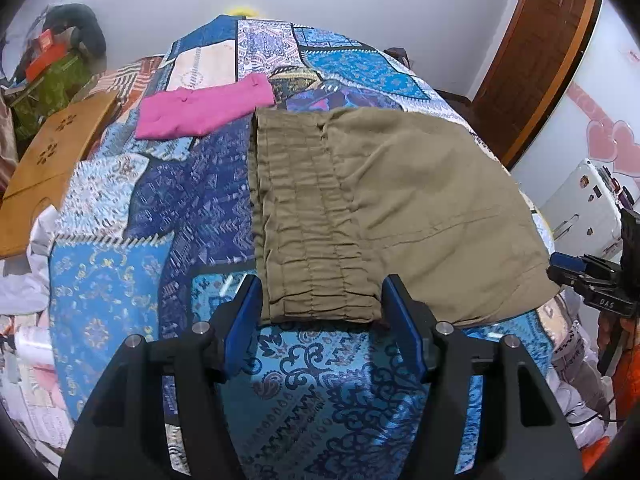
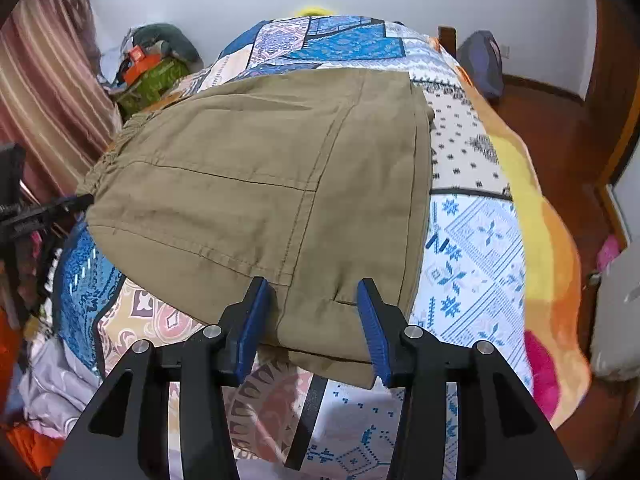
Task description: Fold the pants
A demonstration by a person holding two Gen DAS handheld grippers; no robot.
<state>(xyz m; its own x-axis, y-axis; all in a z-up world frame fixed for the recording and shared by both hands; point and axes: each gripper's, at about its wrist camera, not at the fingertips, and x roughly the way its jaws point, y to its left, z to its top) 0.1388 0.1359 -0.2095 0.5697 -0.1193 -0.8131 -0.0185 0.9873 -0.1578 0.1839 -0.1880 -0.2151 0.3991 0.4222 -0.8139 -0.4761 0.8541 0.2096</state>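
Both tools, left [image 1: 322, 300] and right [image 2: 312, 304], gape at the pants [image 1: 380, 208], lying crosswise, waistband left, on the bed [image 1: 120, 280].

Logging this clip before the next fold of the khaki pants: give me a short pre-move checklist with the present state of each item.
1. Left gripper open at the elastic waistband: ok, the fingers straddle the near waistband edge.
2. Right gripper open at the other end of the khaki pants: ok, the fingers straddle the near edge.
3. Cloth actually gripped on either side: not ok, both are open.
4. Pants lying flat on the patterned bedspread: ok, only small wrinkles.
5. Pink garment clear of the pants: ok, it lies apart beyond the waistband.
6. Layers underneath aligned: cannot tell.
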